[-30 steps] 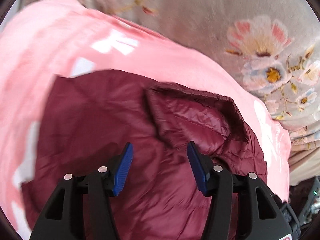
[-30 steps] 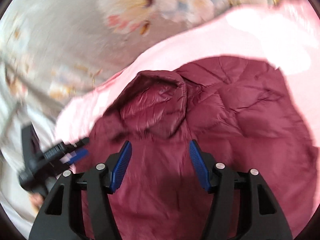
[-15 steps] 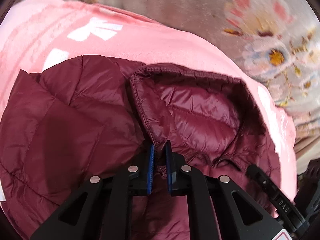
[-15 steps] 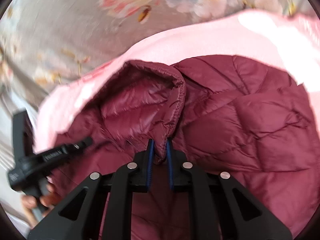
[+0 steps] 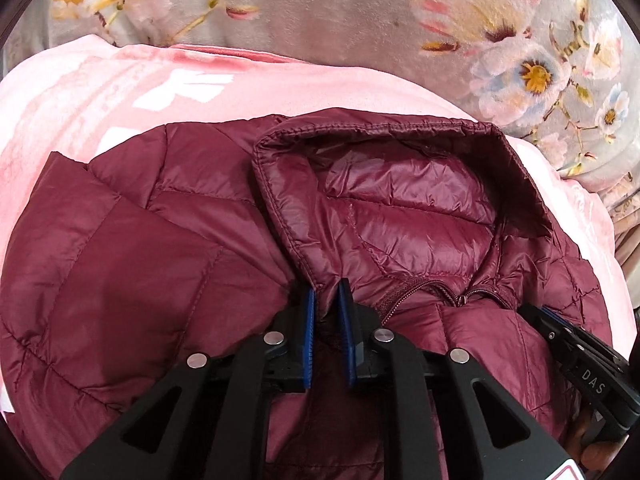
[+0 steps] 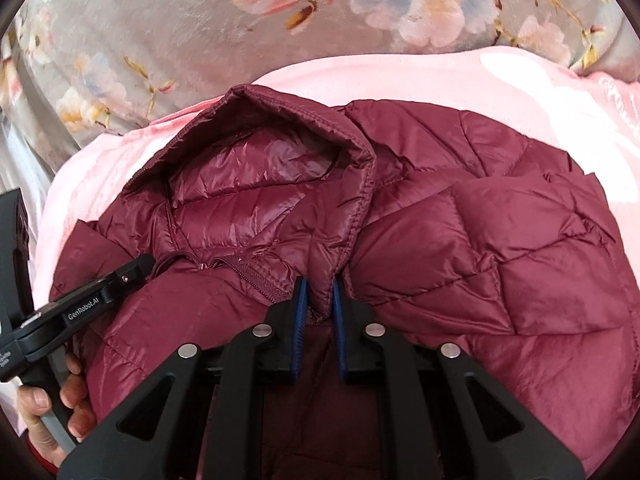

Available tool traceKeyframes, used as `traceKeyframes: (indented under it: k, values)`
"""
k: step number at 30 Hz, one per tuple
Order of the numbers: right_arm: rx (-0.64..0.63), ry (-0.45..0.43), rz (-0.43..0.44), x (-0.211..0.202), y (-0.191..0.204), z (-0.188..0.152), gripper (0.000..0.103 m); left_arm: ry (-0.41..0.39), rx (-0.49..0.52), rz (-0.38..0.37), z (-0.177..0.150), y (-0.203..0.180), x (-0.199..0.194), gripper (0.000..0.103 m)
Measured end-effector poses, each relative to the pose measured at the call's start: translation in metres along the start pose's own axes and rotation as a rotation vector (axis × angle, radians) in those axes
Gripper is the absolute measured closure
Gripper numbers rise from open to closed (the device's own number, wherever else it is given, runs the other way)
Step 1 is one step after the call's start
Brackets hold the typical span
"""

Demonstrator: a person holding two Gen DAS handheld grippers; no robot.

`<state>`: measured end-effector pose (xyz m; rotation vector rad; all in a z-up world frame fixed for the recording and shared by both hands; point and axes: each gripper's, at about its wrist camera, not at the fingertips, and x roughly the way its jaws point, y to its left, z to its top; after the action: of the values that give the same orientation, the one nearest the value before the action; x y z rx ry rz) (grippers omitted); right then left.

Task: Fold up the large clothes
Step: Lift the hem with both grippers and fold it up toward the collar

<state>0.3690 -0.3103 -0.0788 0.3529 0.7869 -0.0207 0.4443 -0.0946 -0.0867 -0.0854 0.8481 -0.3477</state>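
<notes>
While left claw jaws ease apart, both clamp jacket hood corners, right claw pinching tight

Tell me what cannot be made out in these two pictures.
- Jacket hem: cut off by the bottom edge in both wrist views and covered by the black gripper frames.
- Cloth under the blanket: hidden in both views.
- Right gripper fingers, left wrist view: only the tip shows, so their grip cannot be judged there.

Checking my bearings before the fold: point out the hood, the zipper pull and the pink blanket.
hood (image 5: 404, 204): left wrist view, shiny inner lining.
zipper pull (image 5: 463, 300): left wrist view, metal tab at collar.
pink blanket (image 6: 400, 80): right wrist view, bare stretch beyond jacket.
</notes>
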Motion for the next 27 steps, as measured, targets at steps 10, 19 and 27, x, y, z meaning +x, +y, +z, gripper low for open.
traceKeyframes:
  k: [10,19,27]
  values:
    - [0.070,0.024,0.070,-0.032,-0.023,-0.005,0.090,-0.011,0.120,0.062,-0.003,-0.006,-0.025,0.079]
    - [0.252,-0.087,0.198,-0.053,-0.036,0.073,0.073,-0.056,0.008,0.024,0.051,0.005,-0.063,0.053]
    - [0.254,-0.089,0.091,0.000,-0.015,0.129,0.073,-0.013,-0.216,-0.039,0.127,0.017,-0.021,0.055]
